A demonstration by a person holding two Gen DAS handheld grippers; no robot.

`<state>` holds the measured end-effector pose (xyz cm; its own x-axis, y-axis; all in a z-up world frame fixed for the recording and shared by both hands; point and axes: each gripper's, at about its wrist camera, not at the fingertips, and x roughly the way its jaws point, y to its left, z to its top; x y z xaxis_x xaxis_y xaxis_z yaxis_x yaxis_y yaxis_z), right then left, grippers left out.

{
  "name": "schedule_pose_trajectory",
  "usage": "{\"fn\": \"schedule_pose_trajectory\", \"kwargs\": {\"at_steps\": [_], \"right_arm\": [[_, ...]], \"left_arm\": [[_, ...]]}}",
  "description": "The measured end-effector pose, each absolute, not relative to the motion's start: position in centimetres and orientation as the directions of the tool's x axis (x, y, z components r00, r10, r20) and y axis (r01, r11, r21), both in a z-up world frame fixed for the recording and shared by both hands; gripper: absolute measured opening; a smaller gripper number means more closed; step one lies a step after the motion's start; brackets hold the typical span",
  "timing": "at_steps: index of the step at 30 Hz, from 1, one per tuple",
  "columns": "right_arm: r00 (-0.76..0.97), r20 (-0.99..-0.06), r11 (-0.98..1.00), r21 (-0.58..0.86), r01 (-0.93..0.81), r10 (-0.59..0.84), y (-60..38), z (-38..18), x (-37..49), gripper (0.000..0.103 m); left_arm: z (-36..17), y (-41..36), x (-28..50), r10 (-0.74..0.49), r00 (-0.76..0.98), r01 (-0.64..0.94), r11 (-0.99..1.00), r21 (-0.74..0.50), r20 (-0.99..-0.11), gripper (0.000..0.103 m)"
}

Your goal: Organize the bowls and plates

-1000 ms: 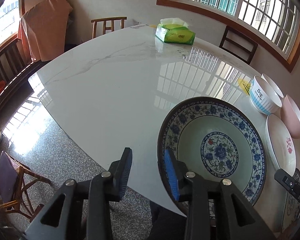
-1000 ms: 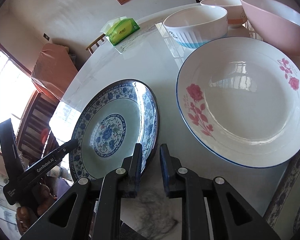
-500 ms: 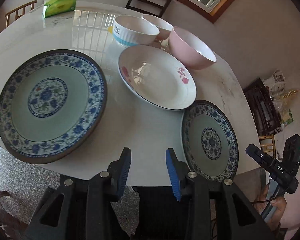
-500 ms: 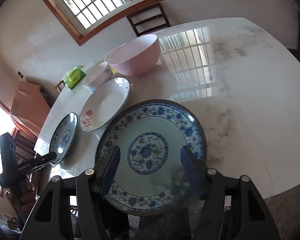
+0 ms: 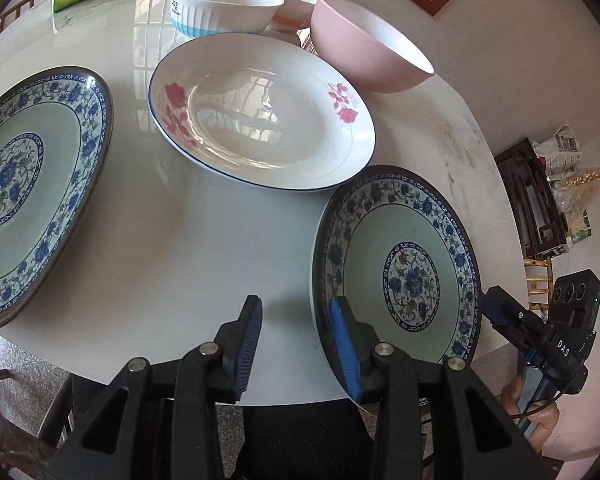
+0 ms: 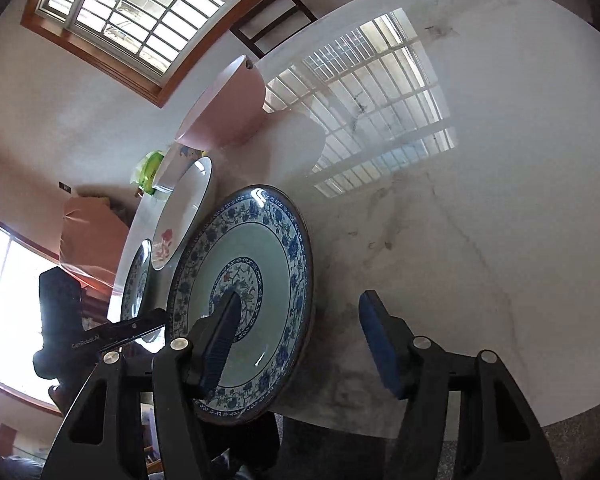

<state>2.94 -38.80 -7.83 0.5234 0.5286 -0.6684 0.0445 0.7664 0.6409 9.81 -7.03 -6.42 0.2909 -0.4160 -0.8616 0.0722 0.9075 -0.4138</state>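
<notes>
1. Your right hand-held gripper (image 6: pixel 296 344) is released, jaws just opened wide and straddling the near rim of the small blue plate (image 6: pixel 256 280), ready to pinch.
2. Left hand-held gripper (image 5: pixel 296 340) is also released, empty, at that plate's 9 o'clock.
3. Farther out: rose plate (image 5: pixel 260 108), large blue plate (image 5: pixel 32 176), pink bowl (image 5: pixel 364 60), all unstacked.
4. White glossy counter (image 5: pixel 180 240), windows beyond.

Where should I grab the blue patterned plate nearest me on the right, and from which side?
Take the blue patterned plate by its near rim, which overhangs the table edge. Come from the table's near side, one finger above and one below; it lies flat, so only the edge offers purchase.
</notes>
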Motion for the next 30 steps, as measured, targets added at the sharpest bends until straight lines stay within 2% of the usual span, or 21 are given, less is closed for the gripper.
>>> {"fn": "schedule_pose_trajectory", "kwargs": {"at_steps": [7, 13, 14, 16, 17, 18, 20, 30], "right_arm": [[0.512, -0.648, 0.757, 0.653, -0.007, 0.564, -38.2, -8.0, 3.5, 0.057], [0.506, -0.637, 0.755, 0.654, -0.046, 0.582, -37.5, -8.2, 3.7, 0.049], [0.502, -0.633, 0.751, 0.658, -0.053, 0.589, -37.3, -8.4, 3.7, 0.044], [0.507, -0.63, 0.753, 0.655, -0.062, 0.589, -37.0, -8.6, 3.7, 0.041], [0.512, -0.635, 0.762, 0.644, -0.064, 0.579, -37.0, -8.6, 3.6, 0.035], [0.515, -0.642, 0.772, 0.633, -0.063, 0.568, -36.9, -8.7, 3.6, 0.025], [0.528, -0.656, 0.79, 0.611, -0.048, 0.539, -37.1, -9.0, 3.5, 0.014], [0.569, -0.641, 0.791, 0.611, -0.029, 0.516, -37.5, -9.0, 0.9, 0.013]], "left_arm": [[-6.5, -8.0, 9.8, -0.356, 0.315, 0.069, 0.933, -0.352, -0.88, 0.037], [-6.3, -9.6, 9.6, -0.328, 0.317, 0.108, 0.945, -0.31, -0.89, 0.037], [-6.3, -9.9, 9.5, -0.32, 0.32, 0.119, 0.947, -0.298, -0.892, 0.037], [-6.2, -10.6, 9.3, -0.292, 0.329, 0.148, 0.955, -0.256, -0.898, 0.035], [-6.2, -11.0, 9.1, -0.253, 0.353, 0.157, 0.965, -0.21, -0.901, 0.03], [-6.2, -11.2, 8.9, -0.247, 0.367, 0.163, 0.966, -0.199, -0.897, 0.03], [-6.2, -11.1, 8.6, -0.244, 0.381, 0.166, 0.967, -0.194, -0.892, 0.03], [-6.3, -11.0, 7.4, -0.247, 0.405, 0.187, 0.965, -0.185, -0.88, 0.03]]}}
